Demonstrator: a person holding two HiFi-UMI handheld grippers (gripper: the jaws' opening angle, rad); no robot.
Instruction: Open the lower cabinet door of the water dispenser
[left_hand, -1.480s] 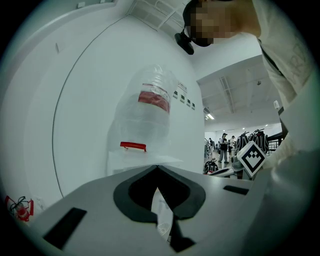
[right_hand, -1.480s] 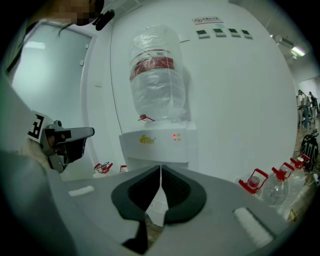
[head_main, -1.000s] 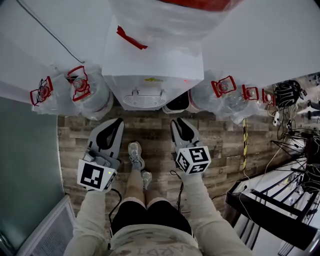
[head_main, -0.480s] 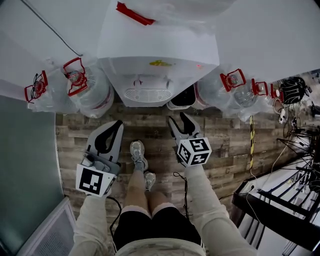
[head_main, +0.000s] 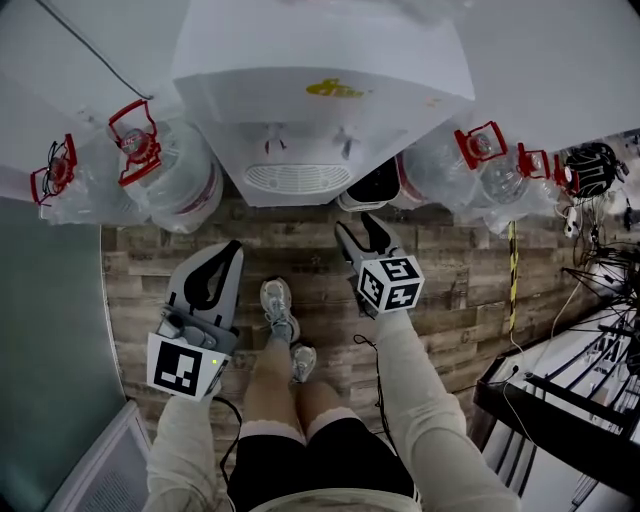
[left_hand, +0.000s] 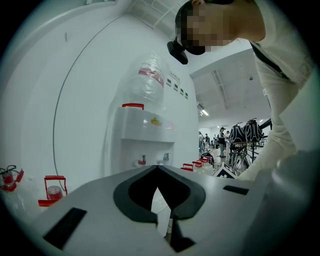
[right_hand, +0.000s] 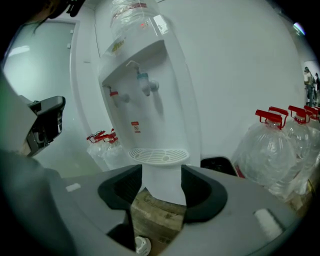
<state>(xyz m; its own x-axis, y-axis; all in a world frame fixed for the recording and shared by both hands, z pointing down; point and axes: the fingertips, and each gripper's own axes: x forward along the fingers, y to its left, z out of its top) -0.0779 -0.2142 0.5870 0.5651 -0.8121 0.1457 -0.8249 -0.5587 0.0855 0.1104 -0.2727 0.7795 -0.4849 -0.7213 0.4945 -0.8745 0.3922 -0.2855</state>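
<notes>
The white water dispenser (head_main: 320, 90) stands against the wall, its drip tray (head_main: 297, 178) facing me. From the head view the tray hides its lower cabinet. In the right gripper view the lower front (right_hand: 161, 182) shows below the tray, beyond the jaws. My right gripper (head_main: 360, 232) hangs in front of the dispenser's right side, clear of it. Its jaws have just been opening and stand open (right_hand: 161, 172) with nothing between them. My left gripper (head_main: 236, 246) hovers over the floor to the left, its tips shut together (left_hand: 157, 167) and holding nothing.
Large water bottles with red handles flank the dispenser on the left (head_main: 165, 175) and right (head_main: 470, 165). A black bin (head_main: 372, 185) sits by the dispenser's right foot. The person's shoes (head_main: 275, 305) stand between the grippers. A dark rack with cables (head_main: 580, 330) is on the right.
The right gripper's jaws have spread from shut to open. The head view has dropped closer to the dispenser, which looks larger; both grippers have come down with it.
</notes>
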